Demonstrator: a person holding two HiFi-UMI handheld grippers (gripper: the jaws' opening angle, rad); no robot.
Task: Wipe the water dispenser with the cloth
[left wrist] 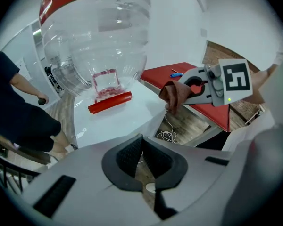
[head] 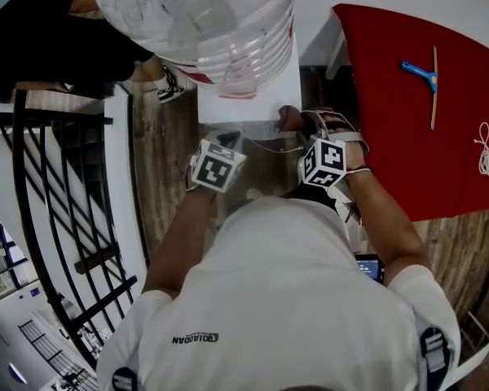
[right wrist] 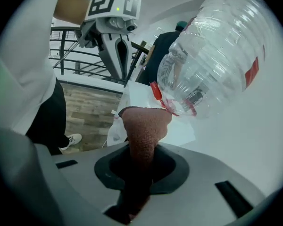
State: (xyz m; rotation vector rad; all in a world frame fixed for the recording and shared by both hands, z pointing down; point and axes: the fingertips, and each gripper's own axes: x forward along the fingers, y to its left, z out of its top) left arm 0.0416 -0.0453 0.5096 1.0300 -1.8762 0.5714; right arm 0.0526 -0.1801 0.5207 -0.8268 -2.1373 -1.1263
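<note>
The reddish-brown woven cloth (right wrist: 144, 126) is sitting pinched in the right claw (right wrist: 141, 147). Its free end is bunching into a narrow wad just beside the front corner of the white water dispenser (right wrist: 179, 128); whether it is touching the white top I cannot tell. The clear ribbed plastic bottle (right wrist: 217, 55) is standing neck-down on the dispenser, just beyond the cloth. The left claw (left wrist: 140, 142) is hovering near the dispenser's front edge, its pads pressed together on nothing.

The likeliest trouble, as I am judging it:
- The wad is offering little wiping face, so strokes may be leaving streaks.
- A hard drag could be pulling the cloth out of the pinch.
- A wide sweep could be knocking the bottle, with no claw steadying it.
- The thin white cord (left wrist: 168, 134) dangling below the corner could be snagging.

I am counting one cloth, one dispenser, one bottle, two claws and one cord by the dispenser.
</note>
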